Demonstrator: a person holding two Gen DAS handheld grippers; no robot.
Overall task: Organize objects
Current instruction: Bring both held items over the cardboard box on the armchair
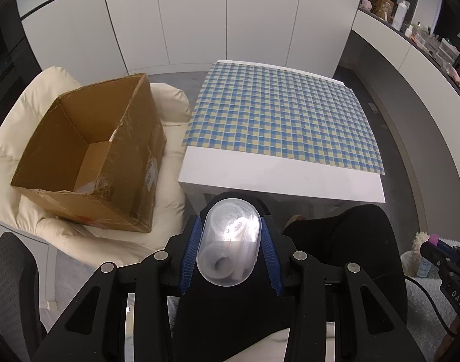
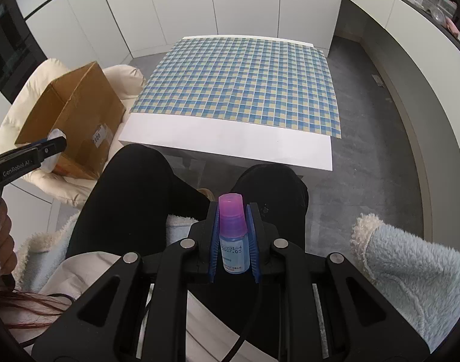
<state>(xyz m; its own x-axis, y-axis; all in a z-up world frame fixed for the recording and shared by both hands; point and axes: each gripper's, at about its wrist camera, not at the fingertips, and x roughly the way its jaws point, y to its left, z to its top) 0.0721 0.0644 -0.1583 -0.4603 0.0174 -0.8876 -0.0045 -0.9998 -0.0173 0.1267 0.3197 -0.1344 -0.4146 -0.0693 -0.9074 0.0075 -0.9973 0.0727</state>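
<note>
Left gripper point(image 1: 230, 238) and right gripper point(image 2: 233, 235) angled downward, fingers point(image 1: 193, 241) clamped.

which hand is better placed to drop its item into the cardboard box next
Left, probably. The left gripper, jaws shut on the clear oval case, hangs beside the open cardboard box. The right gripper, holding the small purple-capped bottle, hangs over the person's lap, farther from the box.

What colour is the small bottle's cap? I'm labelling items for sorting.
Translucent purple-pink; the bottle cap shows best in the right wrist view.
</note>
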